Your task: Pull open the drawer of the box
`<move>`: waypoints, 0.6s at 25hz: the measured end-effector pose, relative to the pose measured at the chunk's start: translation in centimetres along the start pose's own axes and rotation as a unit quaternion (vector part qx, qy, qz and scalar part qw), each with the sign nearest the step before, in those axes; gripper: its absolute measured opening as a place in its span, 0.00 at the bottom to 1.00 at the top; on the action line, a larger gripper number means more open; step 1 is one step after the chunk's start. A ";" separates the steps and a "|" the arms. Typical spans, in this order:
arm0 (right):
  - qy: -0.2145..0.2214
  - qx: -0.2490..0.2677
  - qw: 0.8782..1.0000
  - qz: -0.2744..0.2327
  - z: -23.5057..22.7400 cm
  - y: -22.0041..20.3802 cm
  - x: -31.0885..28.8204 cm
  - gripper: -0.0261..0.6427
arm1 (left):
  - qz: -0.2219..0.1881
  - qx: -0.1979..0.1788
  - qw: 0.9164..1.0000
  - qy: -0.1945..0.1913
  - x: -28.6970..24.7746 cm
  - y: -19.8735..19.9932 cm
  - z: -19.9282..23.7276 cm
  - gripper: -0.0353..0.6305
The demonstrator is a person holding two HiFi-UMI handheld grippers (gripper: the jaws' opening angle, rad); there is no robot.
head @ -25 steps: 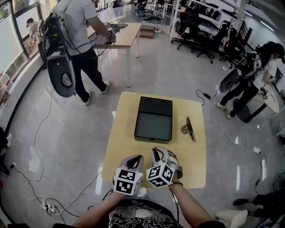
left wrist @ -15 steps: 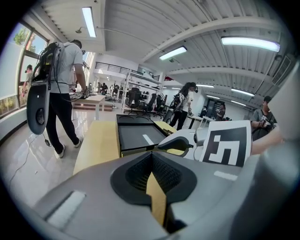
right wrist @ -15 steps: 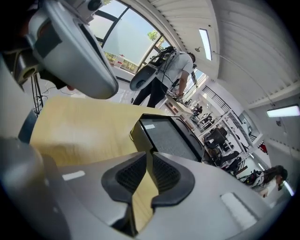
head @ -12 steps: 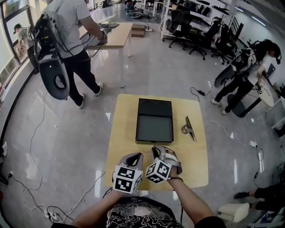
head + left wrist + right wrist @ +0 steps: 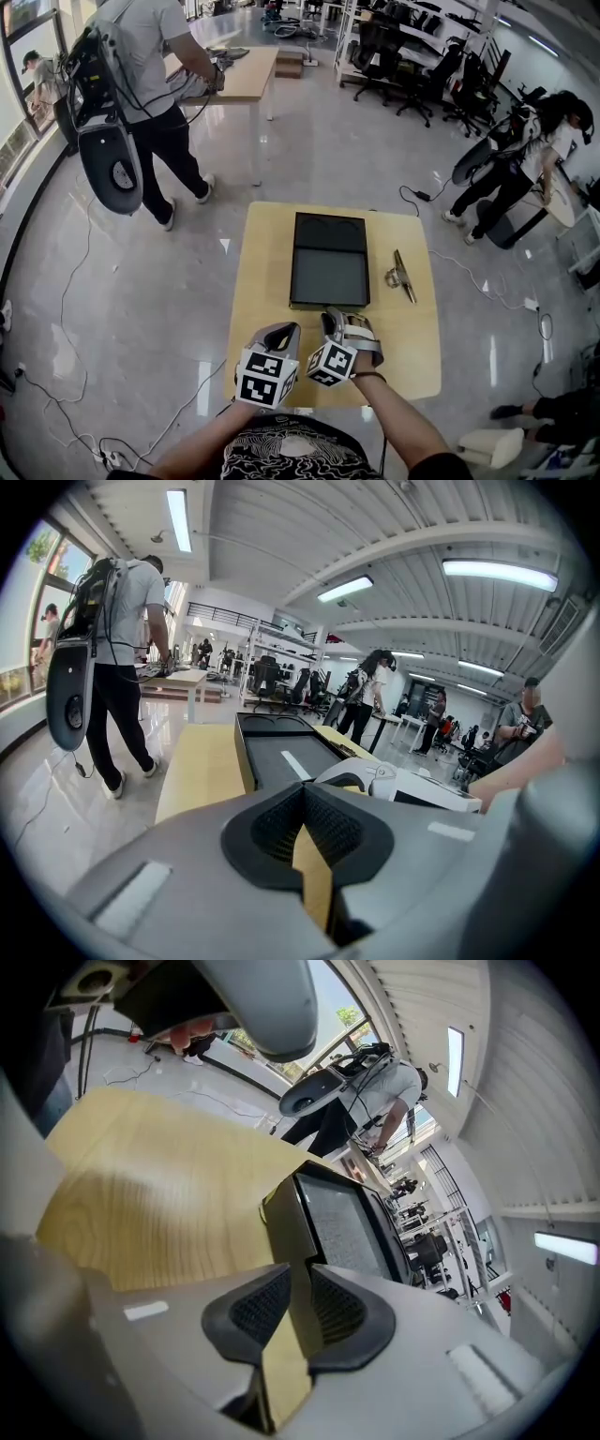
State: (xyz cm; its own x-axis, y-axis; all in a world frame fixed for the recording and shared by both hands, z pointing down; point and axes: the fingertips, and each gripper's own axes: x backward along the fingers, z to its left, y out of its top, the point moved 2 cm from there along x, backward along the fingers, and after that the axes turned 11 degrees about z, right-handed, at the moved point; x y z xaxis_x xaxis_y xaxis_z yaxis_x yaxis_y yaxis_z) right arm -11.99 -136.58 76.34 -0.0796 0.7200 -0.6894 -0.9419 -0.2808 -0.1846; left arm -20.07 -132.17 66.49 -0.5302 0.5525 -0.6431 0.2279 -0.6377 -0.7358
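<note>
Head view: both forearms reach forward side by side over the near edge of the table [image 5: 267,281]. Left gripper [image 5: 286,330] and right gripper [image 5: 334,319] point away from the person, right tips just short of the box [image 5: 328,262]. Box is black, mid-table, long axis running away from the person. Marker cubes [image 5: 267,380] carry black-and-white square patterns. Left gripper view: jaws together, nothing held, box [image 5: 281,752] ahead. Right gripper view: jaws a narrow slot apart, clamping nothing, aimed at the box's [image 5: 342,1227] near end.

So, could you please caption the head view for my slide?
Left tongs and right tongs poised at the near end of the black box on a wooden table.
</note>
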 end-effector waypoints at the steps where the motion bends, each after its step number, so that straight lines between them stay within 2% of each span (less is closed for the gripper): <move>1: -0.002 0.006 1.000 0.001 -0.3 1.0 -1.1 0.13 | 0.001 0.001 1.000 0.000 -0.4 0.4 1.3 0.07; 3: -0.004 0.016 1.000 0.005 -0.6 1.9 -2.6 0.13 | 0.002 0.002 1.000 0.001 -1.1 1.0 3.0 0.07; 9: -0.037 0.055 0.998 0.012 -0.9 1.6 -5.0 0.15 | 0.006 0.004 1.000 0.005 -3.1 1.5 3.7 0.07; 15: -0.055 0.059 0.996 0.027 -0.2 2.8 -5.6 0.16 | 0.008 0.007 1.000 0.007 -2.5 0.7 5.3 0.07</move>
State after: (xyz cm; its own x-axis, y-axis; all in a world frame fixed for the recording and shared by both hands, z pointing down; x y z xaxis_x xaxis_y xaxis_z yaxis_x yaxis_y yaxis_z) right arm -14.12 -141.54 79.56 -0.1611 0.7731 -0.6135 -0.9666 -0.2492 -0.0603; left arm -22.90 -136.85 68.74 -0.5145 0.5497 -0.6581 0.2257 -0.6536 -0.7224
